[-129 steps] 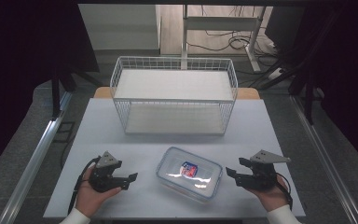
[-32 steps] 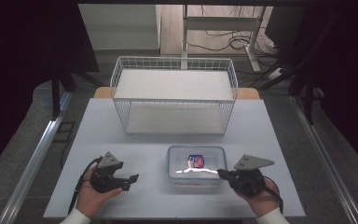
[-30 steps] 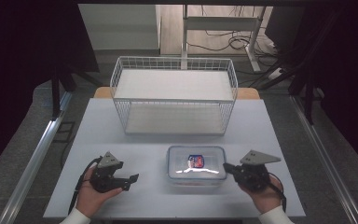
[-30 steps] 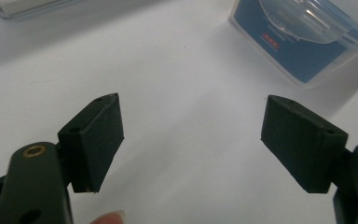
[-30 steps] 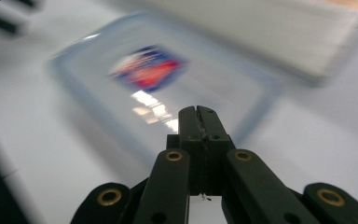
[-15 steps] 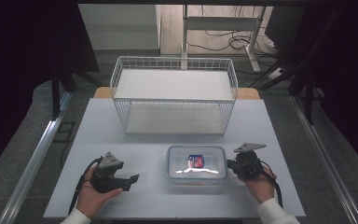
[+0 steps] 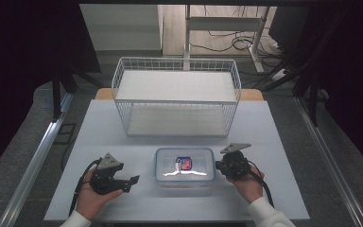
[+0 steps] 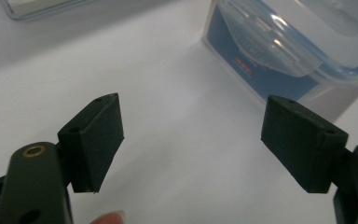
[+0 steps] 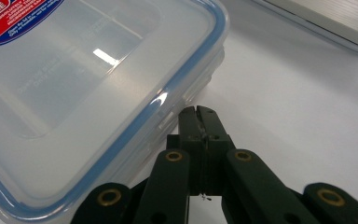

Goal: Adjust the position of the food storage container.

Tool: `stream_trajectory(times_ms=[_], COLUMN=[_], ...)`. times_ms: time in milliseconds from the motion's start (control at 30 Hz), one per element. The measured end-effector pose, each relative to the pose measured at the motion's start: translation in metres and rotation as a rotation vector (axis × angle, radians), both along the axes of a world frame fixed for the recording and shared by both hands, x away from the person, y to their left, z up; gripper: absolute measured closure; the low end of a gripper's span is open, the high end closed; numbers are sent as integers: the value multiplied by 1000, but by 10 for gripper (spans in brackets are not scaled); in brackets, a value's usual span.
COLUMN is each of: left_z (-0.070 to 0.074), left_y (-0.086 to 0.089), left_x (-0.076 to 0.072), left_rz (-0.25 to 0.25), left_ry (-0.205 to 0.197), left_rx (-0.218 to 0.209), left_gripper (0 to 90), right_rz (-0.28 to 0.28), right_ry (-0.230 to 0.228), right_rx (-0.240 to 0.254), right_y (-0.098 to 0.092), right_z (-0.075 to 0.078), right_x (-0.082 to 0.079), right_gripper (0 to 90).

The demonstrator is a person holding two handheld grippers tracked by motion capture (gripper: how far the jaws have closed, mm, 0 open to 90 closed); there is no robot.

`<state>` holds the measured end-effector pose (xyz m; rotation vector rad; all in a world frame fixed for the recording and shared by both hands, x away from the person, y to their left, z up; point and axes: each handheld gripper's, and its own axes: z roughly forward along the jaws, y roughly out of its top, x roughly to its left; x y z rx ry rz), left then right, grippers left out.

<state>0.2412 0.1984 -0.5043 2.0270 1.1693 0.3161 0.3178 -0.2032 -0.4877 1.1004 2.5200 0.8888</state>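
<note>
In the lower centre of the high view, the clear container sat on the table. The right gripper, pressed together, nosed against its side latch and could shove the box askew, since the left gripper hung spread and apart.

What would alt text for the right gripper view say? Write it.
The right gripper, fingers pressed shut with nothing between them, points at the side latch of a clear plastic container with a blue-rimmed lid and a red-and-blue sticker. Both sit on a white table.
</note>
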Motion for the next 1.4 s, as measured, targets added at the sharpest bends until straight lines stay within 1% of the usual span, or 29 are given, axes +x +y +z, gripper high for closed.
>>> stream_trajectory(times_ms=[133,300,333,467,500,533,600,633,767,800,833,867,900,933,967,1000,1033,1067,1100,1167,1200,1267,1300,1333,1367,1400], left_z=[-1,-1,0,-1,-1,-1,0,0,1,0,0,0,0,0,0,1,1,3,3,5,5,7,7,7,8,8], left_y=[0,1,2,2,2,1,1,1,1,1,1,1,1,0,0,1,1,2,2,2,2,1,1,1,-1,-1], left_x=[1,1,0,1,1,1,0,0,0,0,1,1,1,1,1,0,0,-1,-1,-1,-1,0,0,0,0,-1], left_rz=[2,8,13,12,12,11,14,15,22,26,27,27,27,29,29,33,33,37,37,46,46,40,35,35,34,34], left_ry=[1,-2,-5,-6,-6,-6,-7,-8,-12,-13,-13,-12,-12,-20,-20,-32,-32,-37,-37,-31,-31,-18,-12,-12,-6,-3], left_rx=[5,-1,-5,-6,-6,-4,-7,-9,-13,-13,-13,-12,-12,-14,-14,-29,-29,-51,-51,-81,-81,-102,-105,-105,-116,-118], left_gripper=[213,212,213,213,213,213,213,213,213,213,213,213,212,212,212,213,213,213,213,213,212,215,219,220,220,218], right_rz=[9,18,6,-30,-30,-39,-42,-39,-29,-32,-32,-39,-39,-66,-66,-78,-78,-73,-62,-55,-44,-37,-35,-35,-30,-29], right_ry=[-17,-26,-51,-82,-82,-93,-89,-90,-99,-91,-93,-93,-93,-68,-68,-46,-45,-45,-51,-53,-41,-36,-28,-28,-25,-23], right_rx=[-11,-10,-23,41,41,78,122,134,150,179,189,203,203,230,230,261,271,284,293,287,287,290,296,296,308,310], right_y=[5,2,-2,-16,-16,-23,-29,-32,-37,-38,-39,-39,-39,-39,-39,-39,-39,-39,-38,-36,-35,-33,-32,-32,-32,-32], right_z=[-1,0,3,10,10,14,15,15,13,13,13,13,13,13,13,13,13,13,14,14,14,14,14,14,15,15], right_x=[-1,-1,-1,-5,-5,-9,-13,-14,-17,-17,-17,-16,-16,-14,-14,-14,-14,-15,-17,-19,-19,-19,-18,-18,-17,-17], right_gripper=[888,888,888,887,887,883,870,864,846,720,628,517,517,351,351,277,267,259,245,230,230,225,224,224,222,222])
